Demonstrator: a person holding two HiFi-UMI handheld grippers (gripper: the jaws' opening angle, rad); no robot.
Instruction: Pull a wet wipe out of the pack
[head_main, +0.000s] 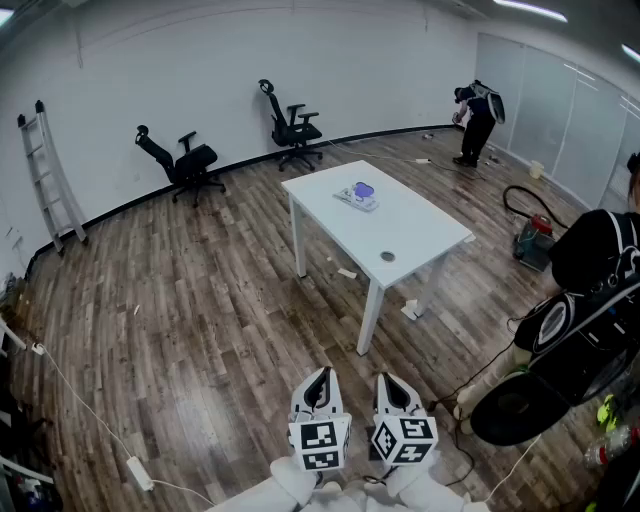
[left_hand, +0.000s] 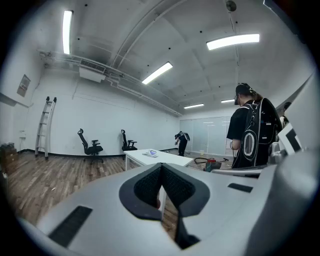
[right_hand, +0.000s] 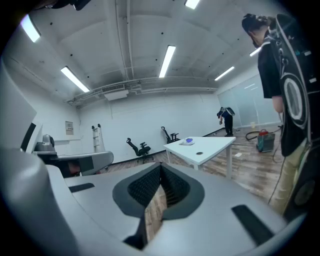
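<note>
Both tongs idle, short of the white rectangular table (head_main: 420, 225).
I hold my grey left gripper (head_main: 319, 375) and grey right gripper (head_main: 392, 380) side by side on the near side of that table, well apart from it, above the wood-plank floor (head_main: 200, 330). Each has its jaws pressed together at the tips, with nothing between them. The flat pale wet-wipe pack with a purple lid (head_main: 358, 195) lies on the table's far half, untouched. 1 small round dark hole (head_main: 387, 257) sits nearer the table's front end. 2 black office chairs (head_main: 180, 160) stand beyond the table by the wall. 1 person in black (head_main: 590, 300) stands to the table's right.
</note>
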